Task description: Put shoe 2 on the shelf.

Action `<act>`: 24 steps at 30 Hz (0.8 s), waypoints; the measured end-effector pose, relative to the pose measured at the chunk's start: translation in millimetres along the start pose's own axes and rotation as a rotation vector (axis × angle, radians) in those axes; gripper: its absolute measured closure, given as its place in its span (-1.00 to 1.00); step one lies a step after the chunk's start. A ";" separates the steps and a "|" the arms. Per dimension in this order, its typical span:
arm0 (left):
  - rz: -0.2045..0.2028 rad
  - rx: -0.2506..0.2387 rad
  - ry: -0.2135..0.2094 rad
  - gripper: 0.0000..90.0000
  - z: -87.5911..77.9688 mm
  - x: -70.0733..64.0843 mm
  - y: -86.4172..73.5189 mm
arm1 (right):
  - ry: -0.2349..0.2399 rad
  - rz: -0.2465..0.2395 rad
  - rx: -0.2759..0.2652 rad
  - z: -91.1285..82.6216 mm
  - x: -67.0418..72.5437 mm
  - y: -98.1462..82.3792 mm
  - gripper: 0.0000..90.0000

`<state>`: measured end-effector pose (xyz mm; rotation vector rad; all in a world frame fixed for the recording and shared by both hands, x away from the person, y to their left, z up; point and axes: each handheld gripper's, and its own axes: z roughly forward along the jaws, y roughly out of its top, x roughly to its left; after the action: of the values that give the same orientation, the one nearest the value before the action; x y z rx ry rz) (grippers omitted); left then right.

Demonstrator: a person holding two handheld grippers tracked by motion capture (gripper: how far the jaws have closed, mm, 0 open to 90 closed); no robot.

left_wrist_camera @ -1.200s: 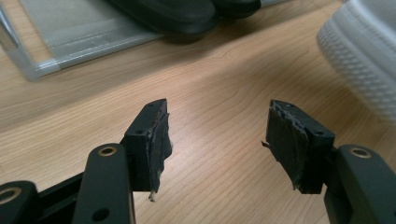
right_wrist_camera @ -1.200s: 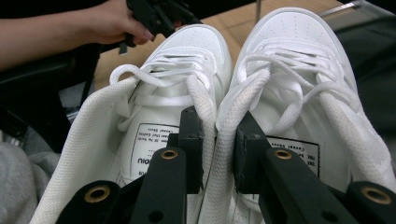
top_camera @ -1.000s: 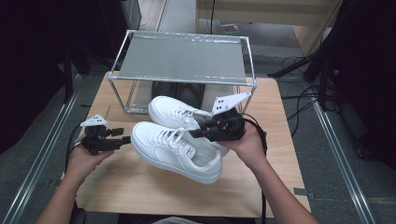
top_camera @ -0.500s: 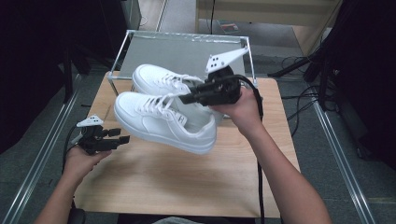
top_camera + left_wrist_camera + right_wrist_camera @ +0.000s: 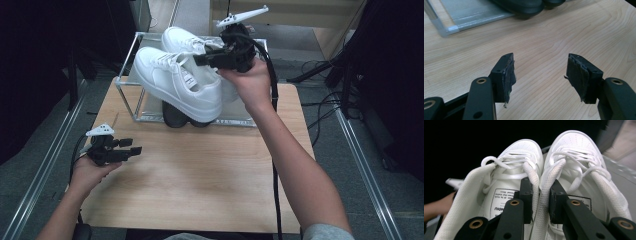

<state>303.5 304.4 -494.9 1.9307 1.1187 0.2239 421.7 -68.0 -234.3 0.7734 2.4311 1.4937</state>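
A pair of white sneakers [image 5: 180,80] hangs in the air over the metal shoe rack [image 5: 129,75], toes pointing left. My right gripper [image 5: 200,59] is shut on the pair of white sneakers, one jaw inside each shoe, pinching the two inner collars [image 5: 541,190] together. A pair of black shoes [image 5: 175,115] sits on the rack's lower level; their toes [image 5: 524,6] reach over its front edge. My left gripper [image 5: 136,146] rests low over the wooden table [image 5: 200,170] at the near left, open, with nothing between its pads [image 5: 509,75].
The rack stands at the table's far edge, its glass top shelf [image 5: 145,40] partly behind the lifted sneakers. Black cable [image 5: 274,150] trails down along the right forearm. Grey floor rails [image 5: 360,160] run along both sides of the table.
The right gripper has lifted the white sneakers off the table, up and away toward the rack's top. The left gripper has stayed at the near left.
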 end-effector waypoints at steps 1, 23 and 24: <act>0.000 0.000 0.000 -0.12 0.7 -0.1 0.1 | -0.033 0.019 0.002 2.2 -3.9 3.2 0.72; 0.047 0.009 -0.025 -0.12 5.0 -5.4 2.3 | -0.590 0.396 0.002 97.9 -43.0 49.0 0.72; 0.044 0.009 -0.026 -0.12 4.3 -5.2 2.4 | -0.605 0.410 0.003 103.9 -41.8 49.5 0.72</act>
<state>304.2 297.4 -494.3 1.9625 1.0628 0.2177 516.7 8.6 -245.3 1.5325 1.8895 1.1294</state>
